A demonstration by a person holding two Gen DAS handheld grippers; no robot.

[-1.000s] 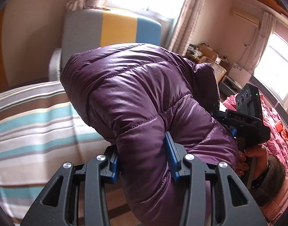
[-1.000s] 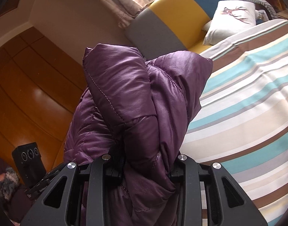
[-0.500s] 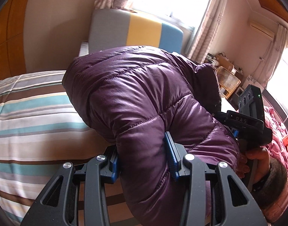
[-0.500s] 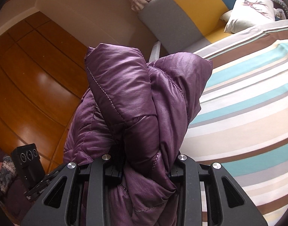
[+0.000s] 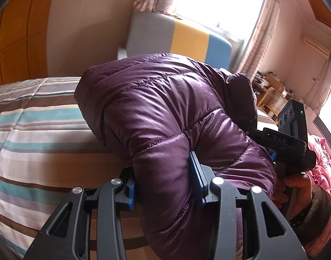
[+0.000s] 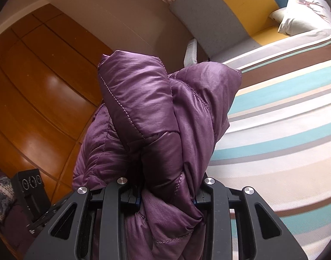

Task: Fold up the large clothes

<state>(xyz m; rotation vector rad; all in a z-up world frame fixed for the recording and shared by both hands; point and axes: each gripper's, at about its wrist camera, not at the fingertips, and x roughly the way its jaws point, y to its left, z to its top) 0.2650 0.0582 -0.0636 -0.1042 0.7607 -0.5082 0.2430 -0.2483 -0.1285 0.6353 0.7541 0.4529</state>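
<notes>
Grippers counted: two, both clamped on one purple quilted jacket (image 5: 165,117). The left gripper (image 5: 163,184) pinched a thick padded fold between its blue pads (image 5: 195,177); the right gripper (image 6: 167,195) squeezed a bunched, narrower wad of the same jacket. The jacket hung off both tools above one striped bedspread (image 5: 35,134), which lay at 9 o'clock in the left view and at 3 o'clock in the right view. One headboard (image 5: 178,36), with grey, yellow and blue panels, stood at 12 o'clock. Only the left view showed the right gripper's body and the hand (image 5: 295,186) holding it at 3 o'clock. Only the right view showed one pillow (image 6: 304,10) at 1 o'clock and wooden wardrobe doors (image 6: 35,91) at 9 o'clock.
</notes>
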